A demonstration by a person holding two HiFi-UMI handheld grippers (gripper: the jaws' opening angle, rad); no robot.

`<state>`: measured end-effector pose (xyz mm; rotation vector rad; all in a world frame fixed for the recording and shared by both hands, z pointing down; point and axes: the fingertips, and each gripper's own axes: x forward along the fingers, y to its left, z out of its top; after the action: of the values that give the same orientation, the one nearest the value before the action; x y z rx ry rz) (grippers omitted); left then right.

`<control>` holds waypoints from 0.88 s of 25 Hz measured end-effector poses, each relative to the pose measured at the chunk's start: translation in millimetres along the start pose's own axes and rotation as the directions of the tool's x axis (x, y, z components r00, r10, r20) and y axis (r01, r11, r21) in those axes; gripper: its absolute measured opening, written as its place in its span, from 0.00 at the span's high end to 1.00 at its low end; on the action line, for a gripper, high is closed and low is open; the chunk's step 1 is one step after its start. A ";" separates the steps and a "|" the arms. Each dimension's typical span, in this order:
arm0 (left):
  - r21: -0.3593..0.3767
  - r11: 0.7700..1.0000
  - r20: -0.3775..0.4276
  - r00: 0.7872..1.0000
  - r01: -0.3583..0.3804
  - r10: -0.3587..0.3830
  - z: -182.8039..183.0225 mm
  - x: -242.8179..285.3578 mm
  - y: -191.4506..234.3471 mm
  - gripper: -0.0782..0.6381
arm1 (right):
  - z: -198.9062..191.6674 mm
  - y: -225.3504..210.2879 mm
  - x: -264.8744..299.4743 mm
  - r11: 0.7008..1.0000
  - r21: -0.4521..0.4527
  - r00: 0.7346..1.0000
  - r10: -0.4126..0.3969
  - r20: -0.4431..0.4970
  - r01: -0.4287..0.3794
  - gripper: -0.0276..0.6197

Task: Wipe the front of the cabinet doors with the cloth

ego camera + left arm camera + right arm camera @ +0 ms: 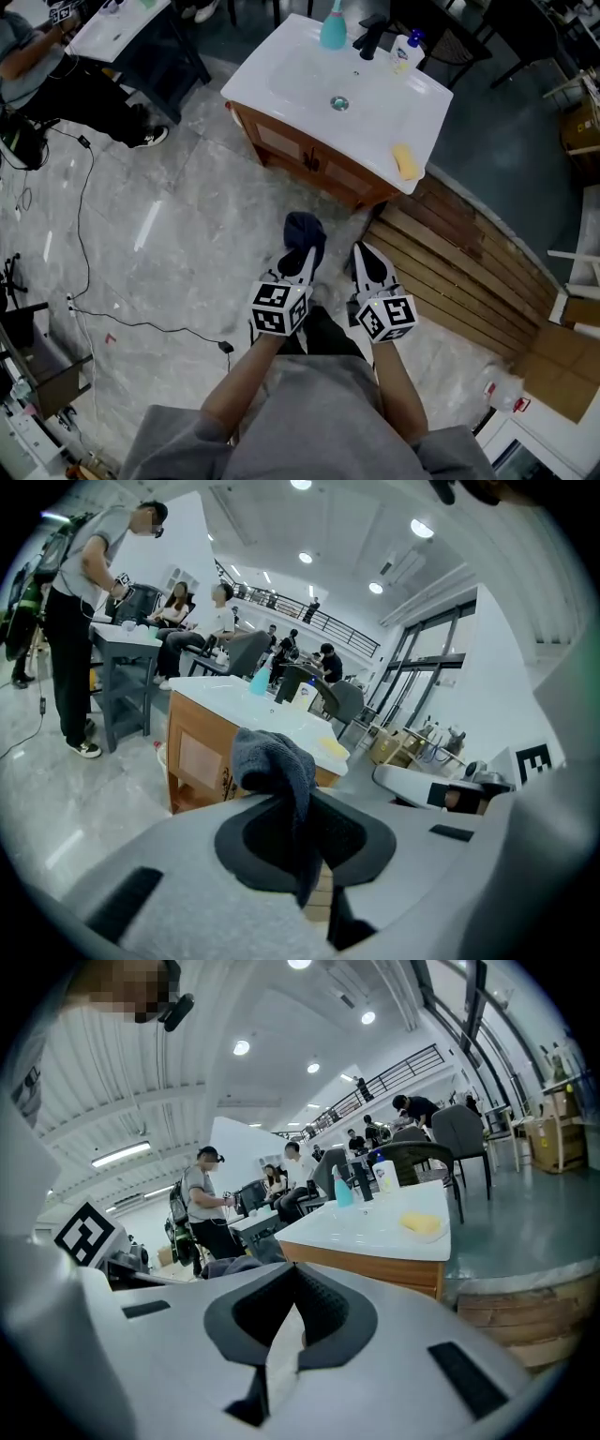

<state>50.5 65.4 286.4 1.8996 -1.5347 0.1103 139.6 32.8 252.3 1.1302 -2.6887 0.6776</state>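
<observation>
Holding the cloth (304, 229) clamped in its jaws, the left gripper (307, 253) hung over the floor (187, 216), short of the cabinet doors (298, 155). The right gripper (365, 251), just beside it, had jaws together, empty.

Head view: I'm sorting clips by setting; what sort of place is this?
Likely a lab or workshop hall, not a bathroom: a lone sink cabinet, loose cables across the floor, people at a table.

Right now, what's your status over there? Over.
Left gripper shut on cloth; right gripper shut, empty. Cloth short of cabinet doors, no contact. Nothing seen blocking.
</observation>
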 end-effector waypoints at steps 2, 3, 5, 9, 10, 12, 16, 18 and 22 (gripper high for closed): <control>-0.011 1.000 -0.010 1.000 -0.001 0.001 1.1 7.7 17.5 0.84 | -2.4 0.9 17.2 1.000 -0.001 1.000 -0.018 -0.009 0.018 0.95; -0.021 1.000 -0.016 1.000 -0.002 0.002 1.2 11.2 27.0 0.84 | -3.7 2.0 26.0 1.000 -0.002 1.000 -0.028 -0.013 0.028 0.95; -0.055 0.998 -0.024 1.000 -0.004 0.003 0.8 17.2 46.8 0.84 | -7.3 4.8 44.6 0.999 -0.006 0.999 -0.046 -0.025 0.046 0.94; -0.082 0.997 -0.031 0.999 0.005 -0.008 5.6 29.0 86.1 0.84 | -14.5 8.7 84.0 0.997 0.000 0.996 -0.082 -0.037 0.082 0.94; -0.075 0.997 -0.030 1.000 0.007 -0.009 7.8 32.9 95.9 0.84 | -15.0 9.1 93.6 0.996 0.003 0.996 -0.089 -0.032 0.089 0.95; -0.069 0.998 -0.025 1.000 0.007 -0.008 11.6 41.6 114.6 0.84 | -16.4 8.9 111.6 0.995 0.001 0.995 -0.096 -0.025 0.096 0.95; -0.098 0.995 -0.031 1.000 0.001 -0.004 5.5 48.5 134.0 0.84 | -28.6 9.4 126.5 0.994 0.000 0.993 -0.106 -0.054 0.106 0.95; -0.111 0.994 -0.035 0.999 0.000 -0.004 0.2 52.4 140.1 0.84 | -34.7 8.7 132.4 0.994 -0.002 0.992 -0.105 -0.065 0.105 0.95; -0.144 0.990 -0.033 0.999 -0.006 0.001 -10.0 65.1 149.6 0.84 | -47.3 -0.1 147.5 0.996 -0.013 0.992 -0.094 -0.084 0.093 0.95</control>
<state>-59.8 6.2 391.4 1.7733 -1.4835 0.0305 33.8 -40.0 338.8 1.1889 -2.5491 0.6814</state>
